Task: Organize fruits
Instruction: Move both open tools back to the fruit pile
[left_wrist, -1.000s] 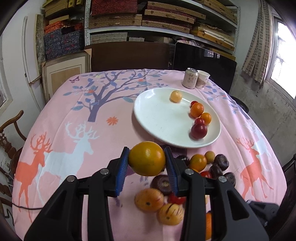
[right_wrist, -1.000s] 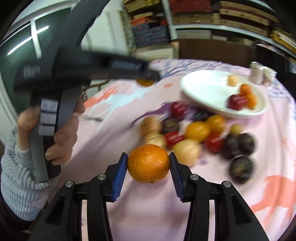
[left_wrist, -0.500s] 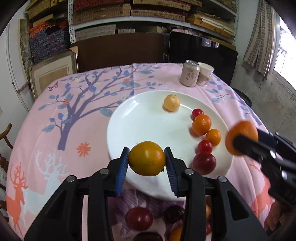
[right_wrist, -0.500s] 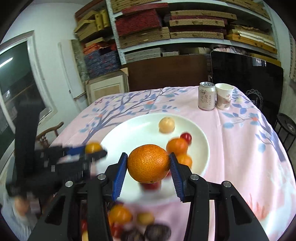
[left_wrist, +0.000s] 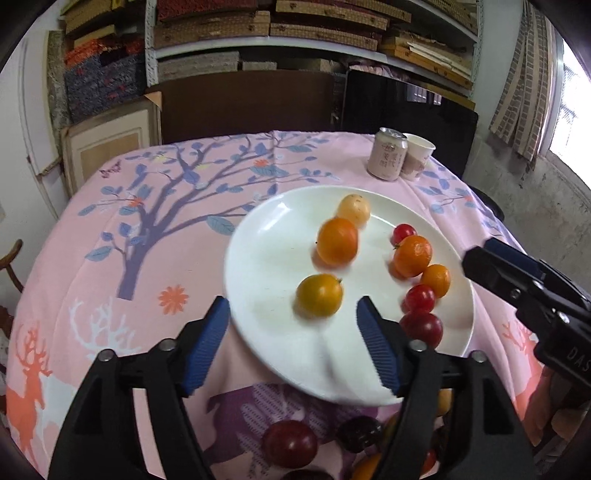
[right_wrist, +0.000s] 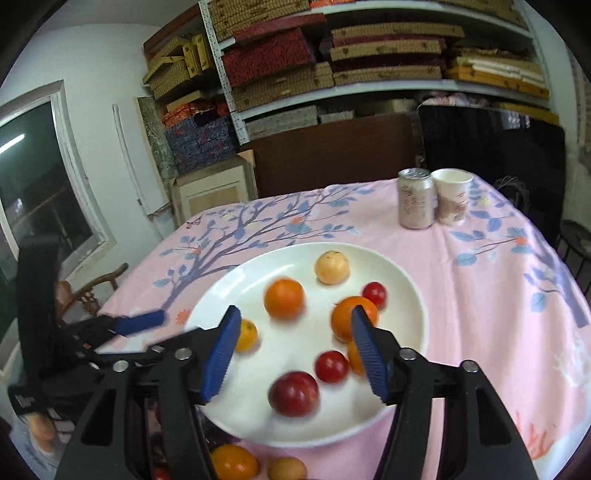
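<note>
A round table covered by a pink cloth (left_wrist: 110, 258) printed with a tree and deer is seen from both wrist cameras, with a white plate (left_wrist: 266, 266) lying just ahead of both grippers. At the far edge of the table, beyond the plate, a drink can (left_wrist: 387, 158) and a paper cup (left_wrist: 416, 156) are set side by side, touching or nearly so. Behind the table, a dark chair back, a black panel and shelves stacked with flat boxes are visible. Nearer than the plate, below the grippers, more loose fruit (left_wrist: 290, 443) is spread on the cloth, partly hidden by the gripper bodies. The left gripper (left_wrist: 293, 334) is held over the near rim of the plate with its blue pads spread wide; its jaws have just been opening, and nothing is pinched between them. A yellow-orange fruit (left_wrist: 319, 295) is seen lying on the plate just ahead of the gap, free of both pads. The right gripper (right_wrist: 291, 350) is likewise spread, its jaws having just been opening, and nothing is gripped. An orange (right_wrist: 284, 298), slightly blurred, is seen on the plate ahead of its left pad, apart from it. Further fruit is gathered on the right half of the plate: a pale yellow fruit (right_wrist: 331, 267) at the back, a larger orange, small red ones and a dark red plum (right_wrist: 293, 393) nearest the gripper.
</note>
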